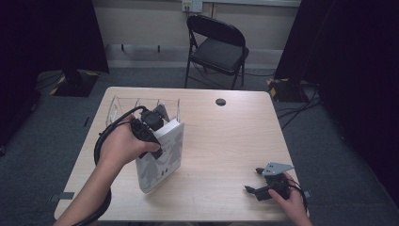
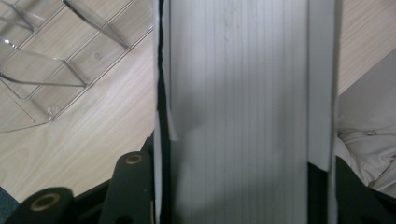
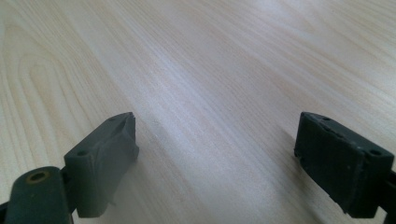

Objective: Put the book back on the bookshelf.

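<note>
Left gripper (image 1: 153, 136): jaws clamped across a thick white book (image 1: 160, 157), held upright on the table (image 1: 226, 141), just in front of a clear rack (image 1: 141, 106). Book's page edges (image 2: 238, 112) face the left gripper view. Right gripper (image 1: 259, 181): jaws wide apart, empty, low over bare table near its front right corner.

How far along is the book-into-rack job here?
Done: the left gripper is shut on the book, which stands upright on the table beside the clear rack. Left: slotting it into the rack, whose dividers hold nothing. The right gripper rests open.
</note>
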{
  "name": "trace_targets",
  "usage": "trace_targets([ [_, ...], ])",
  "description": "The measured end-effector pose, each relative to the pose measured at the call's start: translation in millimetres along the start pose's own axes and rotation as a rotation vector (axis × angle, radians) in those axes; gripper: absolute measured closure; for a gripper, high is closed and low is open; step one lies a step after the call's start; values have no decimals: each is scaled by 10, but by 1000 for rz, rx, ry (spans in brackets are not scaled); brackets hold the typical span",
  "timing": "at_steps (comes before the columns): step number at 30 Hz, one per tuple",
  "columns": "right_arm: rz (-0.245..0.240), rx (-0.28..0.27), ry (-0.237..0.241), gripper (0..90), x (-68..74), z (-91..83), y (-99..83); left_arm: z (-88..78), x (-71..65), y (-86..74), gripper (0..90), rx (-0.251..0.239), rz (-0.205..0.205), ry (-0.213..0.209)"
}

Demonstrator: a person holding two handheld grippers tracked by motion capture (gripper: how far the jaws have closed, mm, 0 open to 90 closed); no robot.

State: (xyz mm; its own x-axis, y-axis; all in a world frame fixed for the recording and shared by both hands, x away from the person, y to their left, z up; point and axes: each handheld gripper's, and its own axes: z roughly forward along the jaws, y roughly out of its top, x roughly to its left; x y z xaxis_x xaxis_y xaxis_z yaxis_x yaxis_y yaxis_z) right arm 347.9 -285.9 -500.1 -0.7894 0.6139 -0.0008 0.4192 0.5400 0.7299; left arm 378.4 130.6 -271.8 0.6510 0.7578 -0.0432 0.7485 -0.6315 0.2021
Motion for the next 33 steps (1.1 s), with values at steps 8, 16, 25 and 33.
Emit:
trace_targets([
  [8, 0, 0, 0, 122, 0, 0, 0, 109, 52, -48, 536, 3, -13, 15],
  [16, 0, -1, -2, 122, 1, 0, 0, 236, 34, -84, 533, -21, 4, 8],
  [25, 0, -1, -2, 122, 1, 0, -1, 327, -5, -196, 528, -29, 41, 26],
  [33, 0, -1, -2, 121, 2, 0, -1, 375, 34, -410, 523, -100, 33, 19],
])
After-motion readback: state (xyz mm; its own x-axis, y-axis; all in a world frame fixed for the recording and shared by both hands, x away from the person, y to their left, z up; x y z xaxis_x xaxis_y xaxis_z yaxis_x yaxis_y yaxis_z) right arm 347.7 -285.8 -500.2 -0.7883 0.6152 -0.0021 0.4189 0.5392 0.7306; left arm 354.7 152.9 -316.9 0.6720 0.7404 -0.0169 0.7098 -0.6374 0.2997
